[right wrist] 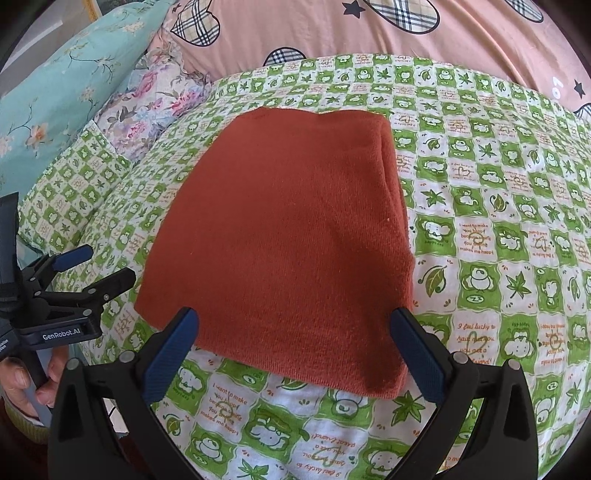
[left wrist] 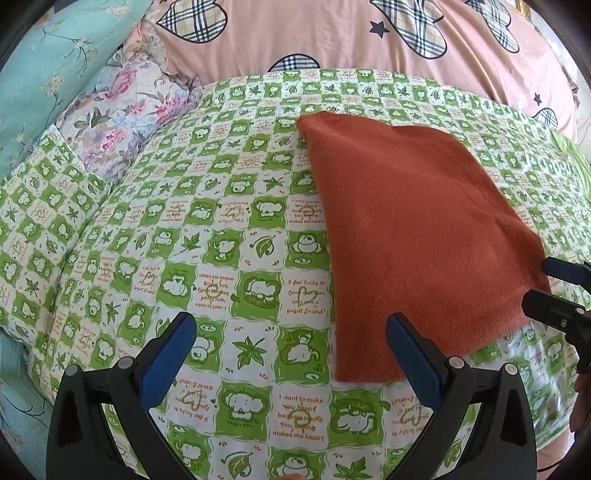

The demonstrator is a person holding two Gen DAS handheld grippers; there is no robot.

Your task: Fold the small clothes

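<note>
A rust-orange knit garment (left wrist: 413, 221) lies folded into a flat rectangle on the green-and-white patterned bedsheet (left wrist: 221, 258). It fills the middle of the right wrist view (right wrist: 288, 236). My left gripper (left wrist: 291, 332) is open and empty, above the sheet just left of the garment's near edge. My right gripper (right wrist: 295, 325) is open and empty, its fingers spread over the garment's near edge. Each gripper shows in the other's view: the right one at the right edge (left wrist: 546, 284), the left one at the left edge (right wrist: 99, 266), both open.
A pink quilt with plaid hearts (left wrist: 332, 33) lies bunched along the back. A floral pillow (left wrist: 125, 107) and a teal flowered pillow (left wrist: 44, 74) sit at the back left. A matching green-patterned pillow (right wrist: 70, 192) lies at the left.
</note>
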